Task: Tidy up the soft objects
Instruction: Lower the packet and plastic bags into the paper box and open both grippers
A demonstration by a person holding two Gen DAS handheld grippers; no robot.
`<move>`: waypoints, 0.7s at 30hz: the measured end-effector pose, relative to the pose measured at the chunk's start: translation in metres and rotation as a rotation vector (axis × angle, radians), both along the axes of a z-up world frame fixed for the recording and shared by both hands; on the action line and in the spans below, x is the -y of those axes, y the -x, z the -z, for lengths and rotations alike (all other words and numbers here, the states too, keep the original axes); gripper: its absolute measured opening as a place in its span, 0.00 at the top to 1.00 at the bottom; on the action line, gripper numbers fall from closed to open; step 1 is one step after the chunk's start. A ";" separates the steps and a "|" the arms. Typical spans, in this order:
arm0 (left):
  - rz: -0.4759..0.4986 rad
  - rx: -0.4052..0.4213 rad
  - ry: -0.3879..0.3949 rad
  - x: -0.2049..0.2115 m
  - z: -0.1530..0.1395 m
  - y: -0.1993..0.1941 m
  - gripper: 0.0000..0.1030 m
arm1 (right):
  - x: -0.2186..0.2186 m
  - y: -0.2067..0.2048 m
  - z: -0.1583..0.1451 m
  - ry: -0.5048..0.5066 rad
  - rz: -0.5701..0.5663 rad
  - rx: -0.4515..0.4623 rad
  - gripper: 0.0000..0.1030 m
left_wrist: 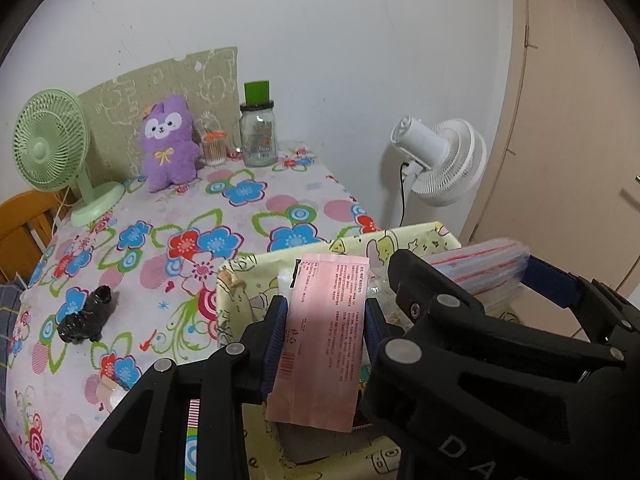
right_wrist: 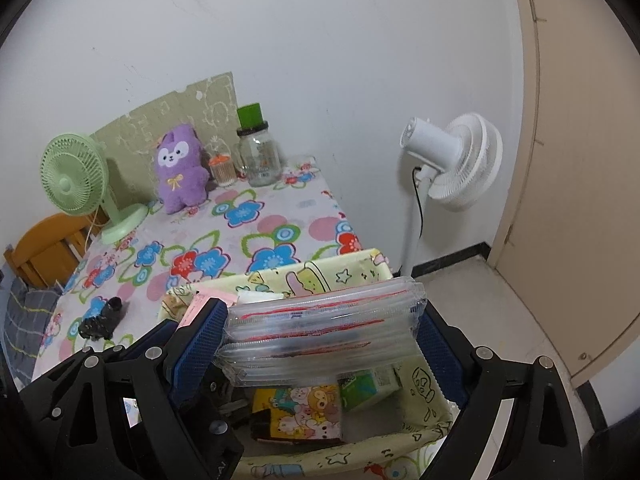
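A yellow cartoon-print fabric basket (right_wrist: pixel 348 272) stands at the near right edge of the flowered table (left_wrist: pixel 248 216). My left gripper (left_wrist: pixel 325 332) is shut on a pink paper packet (left_wrist: pixel 326 360), held upright over the basket's left side. To its right, my right gripper (right_wrist: pixel 320 340) has its blue pads against both ends of a stack of clear zip bags (right_wrist: pixel 320 320) with red stripes, above the basket's middle. In the left wrist view the same bags (left_wrist: pixel 480 264) show behind the right gripper's black finger. The pink packet (right_wrist: pixel 196 306) peeks out beside my left gripper's pads in the right wrist view.
Inside the basket lie a cartoon-print pack (right_wrist: pixel 304 412) and a green tissue pack (right_wrist: pixel 364 388). A purple plush (left_wrist: pixel 170 144), green desk fan (left_wrist: pixel 52 148), glass bottle (left_wrist: pixel 259 136) and small black object (left_wrist: pixel 86 316) are on the table. A white standing fan (left_wrist: pixel 440 160) is right.
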State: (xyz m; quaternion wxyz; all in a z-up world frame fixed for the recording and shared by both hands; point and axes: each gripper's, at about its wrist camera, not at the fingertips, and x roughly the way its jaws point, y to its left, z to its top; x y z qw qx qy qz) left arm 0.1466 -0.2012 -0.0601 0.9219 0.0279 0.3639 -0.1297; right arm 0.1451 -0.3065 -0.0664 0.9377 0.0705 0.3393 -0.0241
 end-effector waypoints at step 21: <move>-0.029 -0.013 -0.022 -0.005 0.008 -0.008 0.22 | -0.002 -0.009 0.006 0.024 -0.004 -0.012 0.00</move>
